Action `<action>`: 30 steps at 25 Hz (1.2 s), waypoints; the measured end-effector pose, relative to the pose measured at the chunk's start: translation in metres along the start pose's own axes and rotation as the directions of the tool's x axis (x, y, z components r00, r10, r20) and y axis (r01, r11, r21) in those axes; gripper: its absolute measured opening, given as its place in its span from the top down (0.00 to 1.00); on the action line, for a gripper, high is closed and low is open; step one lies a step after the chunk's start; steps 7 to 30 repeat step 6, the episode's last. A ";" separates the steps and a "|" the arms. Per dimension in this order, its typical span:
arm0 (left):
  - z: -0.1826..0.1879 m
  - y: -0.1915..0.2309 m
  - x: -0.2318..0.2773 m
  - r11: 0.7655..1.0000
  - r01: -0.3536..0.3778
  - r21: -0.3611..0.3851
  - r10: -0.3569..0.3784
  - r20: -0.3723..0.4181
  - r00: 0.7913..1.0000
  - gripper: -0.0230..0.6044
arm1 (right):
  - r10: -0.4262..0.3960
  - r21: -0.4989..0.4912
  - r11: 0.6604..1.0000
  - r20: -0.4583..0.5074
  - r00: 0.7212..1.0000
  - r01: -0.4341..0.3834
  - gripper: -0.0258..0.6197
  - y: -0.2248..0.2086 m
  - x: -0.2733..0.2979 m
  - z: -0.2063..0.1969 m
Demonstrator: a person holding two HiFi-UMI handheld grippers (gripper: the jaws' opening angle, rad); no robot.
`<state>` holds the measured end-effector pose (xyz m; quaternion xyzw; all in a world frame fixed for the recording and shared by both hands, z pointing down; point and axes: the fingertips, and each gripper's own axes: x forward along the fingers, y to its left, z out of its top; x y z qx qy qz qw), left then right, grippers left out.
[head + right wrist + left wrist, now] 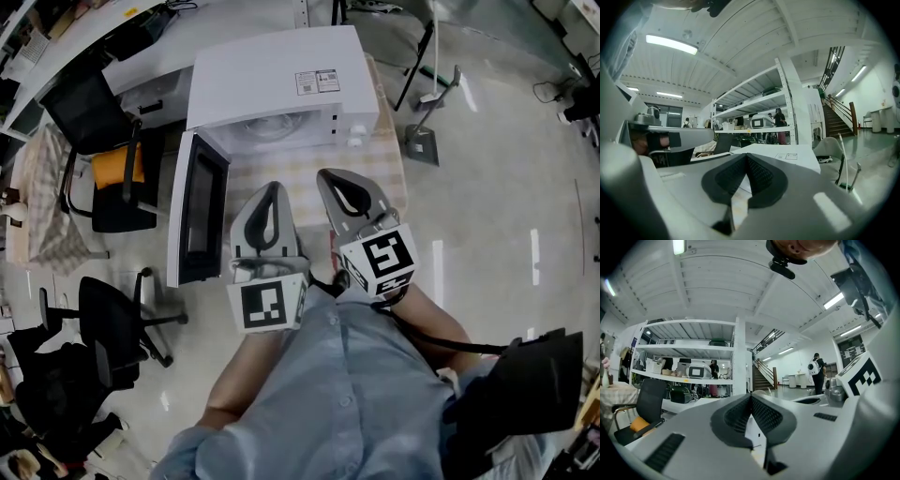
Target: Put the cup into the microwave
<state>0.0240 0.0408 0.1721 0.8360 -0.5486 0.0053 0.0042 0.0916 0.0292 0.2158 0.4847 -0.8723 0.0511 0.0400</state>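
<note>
A white microwave (272,75) stands on a table with a checked cloth (300,178); its door (199,211) hangs open to the left. I see no cup in any view. Both grippers are held close to the person's chest and point level toward the microwave front. The left gripper (274,186) is shut, its dark pads (740,414) meeting with nothing between them. The right gripper (323,174) is beside it, also shut and empty, its pads (759,176) pressed together. In the right gripper view the microwave's top (787,152) shows just beyond the jaws.
Left of the table stand a chair with an orange cushion (117,169) and a black office chair (112,323). A stand with a flat metal base (422,141) is on the floor to the right. Shelving (689,366) and a staircase (761,376) lie further off.
</note>
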 end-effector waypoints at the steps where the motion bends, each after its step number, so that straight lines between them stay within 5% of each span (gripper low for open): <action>1: -0.001 0.000 0.001 1.000 -0.002 0.000 0.002 -0.001 1.000 0.95 | 0.001 0.001 1.000 0.001 1.000 -0.001 0.96 -0.001 0.001 0.000; 30: -0.002 0.000 0.007 1.000 -0.004 0.004 0.004 0.001 1.000 0.95 | 0.000 0.008 1.000 0.003 1.000 0.000 0.96 -0.006 0.004 -0.003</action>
